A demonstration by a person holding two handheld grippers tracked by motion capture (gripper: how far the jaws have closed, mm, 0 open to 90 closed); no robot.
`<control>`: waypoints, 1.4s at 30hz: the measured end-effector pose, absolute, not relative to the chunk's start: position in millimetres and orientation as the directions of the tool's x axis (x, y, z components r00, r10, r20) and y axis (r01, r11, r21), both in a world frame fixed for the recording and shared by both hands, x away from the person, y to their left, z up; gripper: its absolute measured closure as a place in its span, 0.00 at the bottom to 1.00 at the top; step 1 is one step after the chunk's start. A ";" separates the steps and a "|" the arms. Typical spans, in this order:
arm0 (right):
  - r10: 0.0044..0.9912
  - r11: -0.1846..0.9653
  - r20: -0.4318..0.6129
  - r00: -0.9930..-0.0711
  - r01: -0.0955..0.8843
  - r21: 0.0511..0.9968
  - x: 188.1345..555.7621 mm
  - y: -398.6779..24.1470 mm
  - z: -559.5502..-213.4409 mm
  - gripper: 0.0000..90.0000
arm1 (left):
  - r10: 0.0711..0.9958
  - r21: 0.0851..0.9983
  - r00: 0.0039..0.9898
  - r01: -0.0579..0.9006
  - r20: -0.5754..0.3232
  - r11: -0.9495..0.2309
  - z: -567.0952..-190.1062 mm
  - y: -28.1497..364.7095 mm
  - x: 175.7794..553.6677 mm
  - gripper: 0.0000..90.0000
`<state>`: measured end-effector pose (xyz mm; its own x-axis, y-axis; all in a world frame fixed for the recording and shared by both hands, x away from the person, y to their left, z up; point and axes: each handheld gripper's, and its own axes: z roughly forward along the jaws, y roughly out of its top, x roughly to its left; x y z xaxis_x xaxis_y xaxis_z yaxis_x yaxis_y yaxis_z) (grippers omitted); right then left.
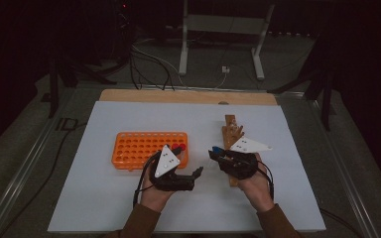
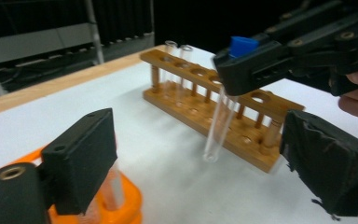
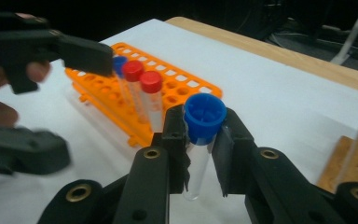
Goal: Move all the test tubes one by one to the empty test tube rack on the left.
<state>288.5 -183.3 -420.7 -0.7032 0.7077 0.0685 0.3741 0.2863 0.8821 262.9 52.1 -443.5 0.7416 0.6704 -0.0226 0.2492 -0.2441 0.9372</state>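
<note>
— What does the tube [image 3: 196,154] look like?

— Clear plastic, rounded at the bottom, with a blue cap [image 3: 205,112] ribbed inside its hollow top. It looks empty.

— Where is it?

— In the right gripper [image 3: 198,140], whose jaws are closed on it just under the cap. The tube hangs nearly upright above the white mat [image 1: 129,208], between the orange rack [image 1: 134,148] and the wooden rack [image 1: 230,131], touching neither.

— And the left gripper [image 2: 196,158]?

— Wide open, nothing between its pads. It sits near the orange rack's right end, pointed toward the tube.

— What does the right gripper view add?

— The cap's inside and the grip up close. It also shows two red-capped tubes [image 3: 142,88] and one blue-capped tube standing in the orange rack, with the left gripper blurred beside them.

— And the left gripper view?

— The tube's full length and round tip [image 2: 210,156] from the side, hanging in front of the wooden rack [image 2: 242,135]. Two clear tubes [image 2: 177,65] without caps stand at that rack's far end.

— The high view?

— The layout: both racks on the mat, both hands [image 1: 154,196] at the near edge. The tube itself is too small to make out there.
</note>
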 end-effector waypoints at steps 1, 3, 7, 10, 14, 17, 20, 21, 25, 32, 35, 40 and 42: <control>0.702 0.289 0.072 -0.709 0.376 0.881 287.7 -181.8 -420.8 0.85 | 0.664 0.935 0.747 0.247 -0.016 -0.256 -444.9 48.9 262.2 0.16; 0.692 0.292 0.075 -0.718 0.374 0.880 286.2 -178.5 -420.9 0.85 | 0.657 0.929 0.754 0.246 -0.004 -0.276 -446.9 44.5 261.3 0.17; 0.673 0.295 0.090 -0.734 0.378 0.877 283.7 -174.6 -420.7 0.85 | 0.641 0.918 0.768 0.252 0.003 -0.306 -452.5 36.6 260.3 0.18; 0.660 0.294 0.102 -0.744 0.381 0.876 281.4 -171.5 -420.4 0.85 | 0.643 0.914 0.766 0.255 0.010 -0.317 -455.7 34.1 260.2 0.24; 0.638 0.304 0.111 -0.762 0.381 0.873 279.3 -167.2 -420.6 0.85 | 0.631 0.913 0.776 0.251 0.009 -0.323 -458.1 33.1 259.9 0.38; 0.620 0.308 0.121 -0.775 0.383 0.871 277.7 -164.1 -420.8 0.85 | 0.622 0.911 0.783 0.246 0.016 -0.332 -459.1 32.4 259.9 0.50; 0.609 0.316 0.121 -0.784 0.380 0.869 276.2 -161.3 -421.0 0.85 | 0.610 0.910 0.792 0.251 0.003 -0.330 -460.2 33.0 260.5 0.64; 0.608 0.317 0.122 -0.784 0.381 0.868 275.9 -160.6 -421.1 0.85 | 0.610 0.908 0.792 0.253 0.004 -0.334 -460.7 33.3 260.7 0.68; 0.600 0.319 0.130 -0.790 0.385 0.866 275.9 -159.7 -422.0 0.85 | 0.603 0.905 0.798 0.260 -0.006 -0.336 -462.0 35.3 262.0 0.81; 0.592 0.320 0.131 -0.795 0.382 0.867 275.8 -160.2 -421.3 0.82 | 0.592 0.906 0.806 0.260 -0.013 -0.334 -461.8 35.2 261.8 0.86; 0.582 0.305 0.138 -0.802 0.372 0.877 276.7 -162.1 -420.2 0.61 | 0.599 0.905 0.801 0.263 -0.012 -0.335 -461.2 37.9 263.1 0.86; 0.581 0.266 0.149 -0.800 0.360 0.894 278.2 -169.2 -415.4 0.36 | 0.613 0.911 0.790 0.270 -0.024 -0.312 -456.7 46.2 265.0 0.86; 0.589 0.257 0.143 -0.795 0.352 0.900 277.7 -171.4 -413.4 0.29 | 0.619 0.913 0.785 0.269 -0.024 -0.306 -454.5 49.7 265.3 0.86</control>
<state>277.7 -171.4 -413.4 -0.7951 0.5894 0.1430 0.3523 0.2569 0.8999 265.3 49.7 -454.5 0.7851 0.6189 -0.0241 0.2695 -0.3063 0.9130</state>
